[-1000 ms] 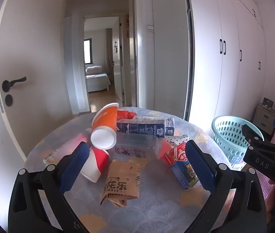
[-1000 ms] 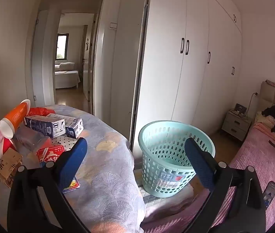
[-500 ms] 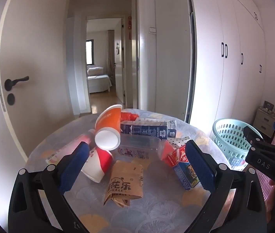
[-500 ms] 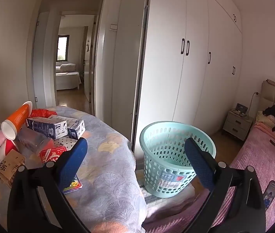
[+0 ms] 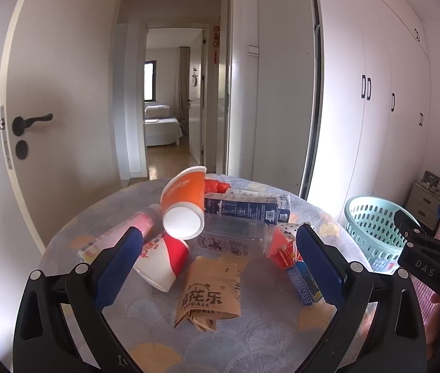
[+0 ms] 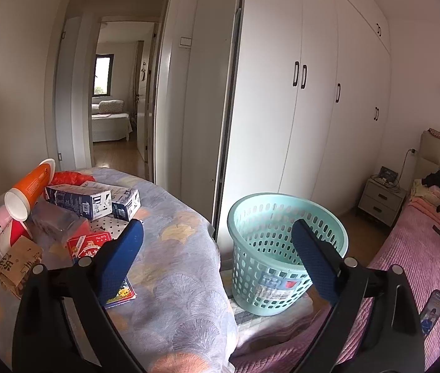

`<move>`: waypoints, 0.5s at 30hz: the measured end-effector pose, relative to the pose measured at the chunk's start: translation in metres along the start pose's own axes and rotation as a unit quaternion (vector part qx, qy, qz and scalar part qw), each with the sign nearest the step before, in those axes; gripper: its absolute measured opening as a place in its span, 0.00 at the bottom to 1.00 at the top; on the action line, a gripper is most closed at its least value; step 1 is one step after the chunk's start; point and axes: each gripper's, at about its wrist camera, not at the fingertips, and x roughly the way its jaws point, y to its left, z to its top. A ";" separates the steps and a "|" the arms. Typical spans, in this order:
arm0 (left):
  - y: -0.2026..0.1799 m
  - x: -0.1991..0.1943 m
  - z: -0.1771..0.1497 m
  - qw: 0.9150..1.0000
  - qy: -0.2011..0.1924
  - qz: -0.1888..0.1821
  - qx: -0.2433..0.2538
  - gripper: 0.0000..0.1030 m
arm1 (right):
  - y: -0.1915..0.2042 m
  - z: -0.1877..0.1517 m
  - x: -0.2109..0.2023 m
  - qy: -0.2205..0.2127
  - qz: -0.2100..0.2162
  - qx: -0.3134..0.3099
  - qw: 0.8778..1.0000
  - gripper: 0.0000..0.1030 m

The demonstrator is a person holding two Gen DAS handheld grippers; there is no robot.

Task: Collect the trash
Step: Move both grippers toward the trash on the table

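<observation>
Round table (image 5: 260,338) with a patterned blue-grey cloth, piled with trash toward the middle. Orange paper cup (image 5: 185,199) tipped on its side at the top of the pile, white base facing the camera, leaning on a red and white cup (image 5: 164,261) lying just below it. Brown paper bag (image 5: 210,292) with printed characters flat on the cloth, nearest of the pile. Blue and white carton (image 5: 245,208) lying on its side right behind a clear plastic container (image 5: 235,230), with a red and blue packet (image 5: 294,264) off to the pile's right and a pink wrapper (image 5: 117,236) off to its left. Left gripper (image 5: 220,267) hovering just short of the pile, blue pads spread wide, nothing between them. Right gripper (image 6: 217,261) likewise wide apart and empty, held past the table's edge, pointed at the teal laundry-style basket (image 6: 285,248) standing on the floor just beside the table. Basket looks empty as far as visible. Pink bed (image 6: 422,264) on the far side of the basket, white wardrobe (image 6: 313,93) behind it.
</observation>
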 end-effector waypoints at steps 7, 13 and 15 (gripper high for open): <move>0.011 0.000 0.000 1.000 0.001 -0.006 -0.017 0.93 | 0.004 -0.002 0.000 0.002 0.004 -0.004 1.000 0.84; 0.019 -0.002 0.001 1.000 -0.002 0.000 -0.025 0.93 | 0.005 -0.002 0.000 0.002 0.006 -0.004 1.000 0.84; 0.021 -0.003 0.002 1.000 -0.005 0.003 -0.026 0.93 | 0.006 -0.002 0.000 0.003 0.006 -0.004 1.000 0.84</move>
